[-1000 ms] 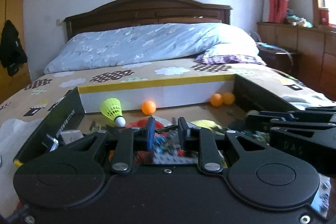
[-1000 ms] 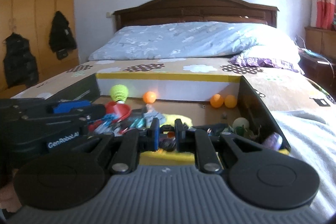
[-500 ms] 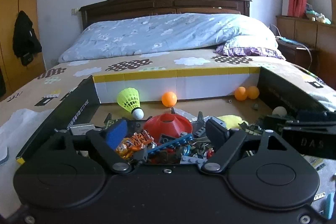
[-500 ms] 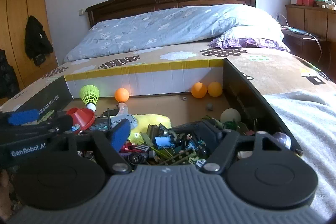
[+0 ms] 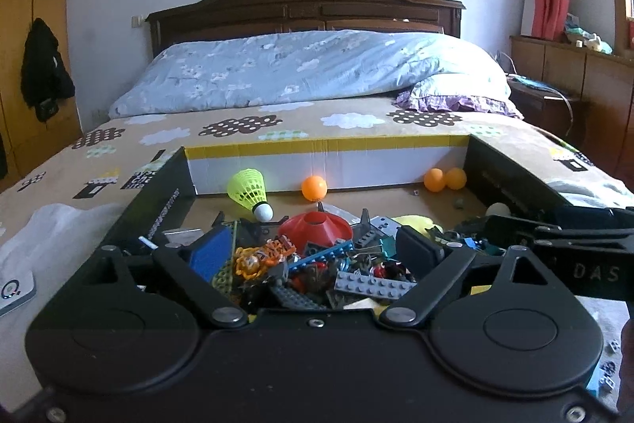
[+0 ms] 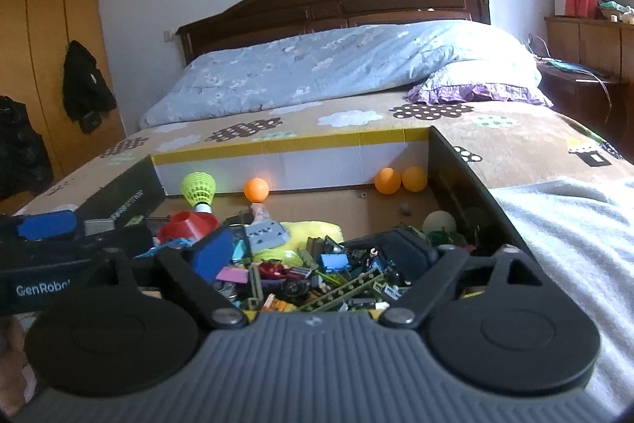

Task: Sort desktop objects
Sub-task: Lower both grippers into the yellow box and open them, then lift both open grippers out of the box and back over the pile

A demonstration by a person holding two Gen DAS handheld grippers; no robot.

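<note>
plainly almost nothing is sorted yet: the heap of toy bricks sits in a tangle at the lower middle of the left wrist view, filling the near end of the cardboard box, with grey plates, a blue strip and an orange-patterned piece all mixed together. just behind the heap, toward the centre of the frame, a red cone rests on the pile, and a yellow-green shuttlecock lies left of centre near the box's white back wall. three orange balls stand loose along that wall, one at the middle and two touching each other at the right corner, and a pale ball sits against the right wall in the right wrist view. no second container or sorted group shows in either view, so by my judgement the whole job is still ahead. the left gripper spans the bottom of its frame with its jaws opening wide over the heap and nothing pinched between the pads; bricks show in the gap only because they lie beyond it. the right gripper is the same, jaws spreading over the coloured clutter and holding nothing. outward from the box lies the patterned bed, a white towel at the right, and a wardrobe at the upper left.
</note>
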